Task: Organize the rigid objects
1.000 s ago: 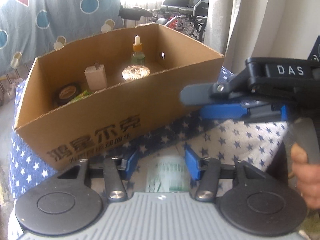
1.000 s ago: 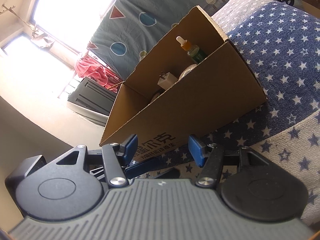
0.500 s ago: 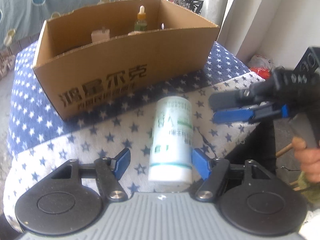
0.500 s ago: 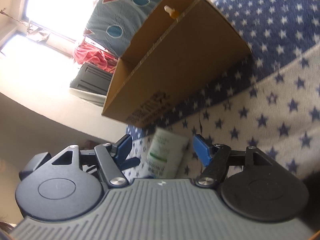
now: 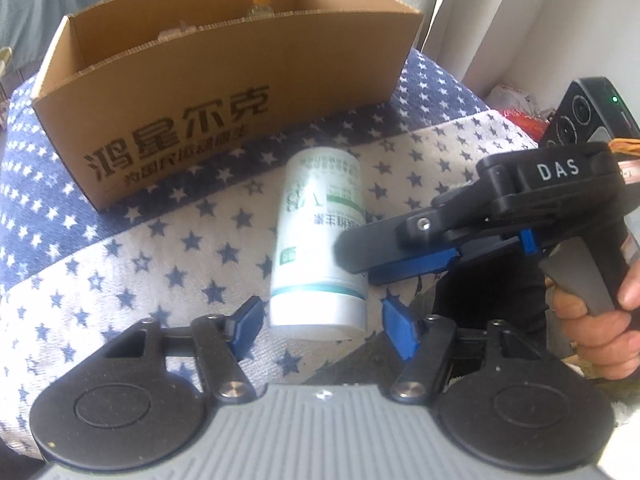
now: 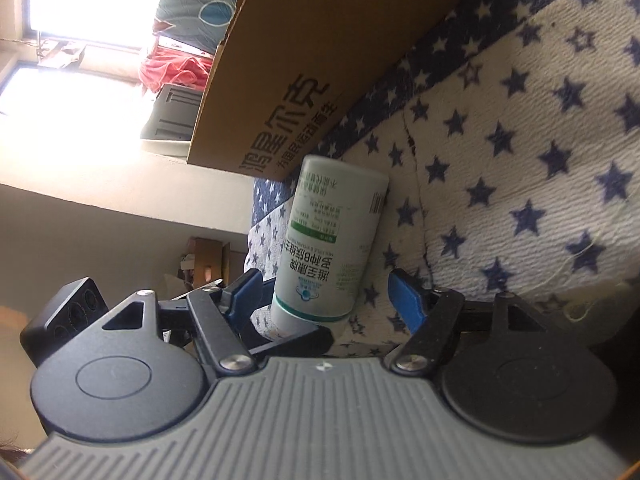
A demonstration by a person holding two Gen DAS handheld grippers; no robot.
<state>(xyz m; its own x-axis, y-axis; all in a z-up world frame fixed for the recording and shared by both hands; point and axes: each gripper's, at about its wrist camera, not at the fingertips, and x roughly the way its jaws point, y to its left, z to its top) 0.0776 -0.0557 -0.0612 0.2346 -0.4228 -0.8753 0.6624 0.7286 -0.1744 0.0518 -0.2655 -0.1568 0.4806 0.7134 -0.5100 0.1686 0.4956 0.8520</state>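
**Two grippers closing in on one bottle**

Two sets of blue pads, one target: the white bottle (image 5: 318, 236) lies on its side on the star-print cloth (image 5: 132, 264), just short of the cardboard box (image 5: 224, 92). From the left gripper (image 5: 320, 326) its long axis runs straight out toward twelve o'clock, near end sitting in the gap. The left jaws have just been narrowing, yet they stand spread with daylight either side, nothing pinched. The right gripper (image 6: 326, 294) comes in from three o'clock, fingers parted and unmoving, one pad close against the bottle's flank, the other well clear. I'd call the left hand nearer, and lined up with the axis
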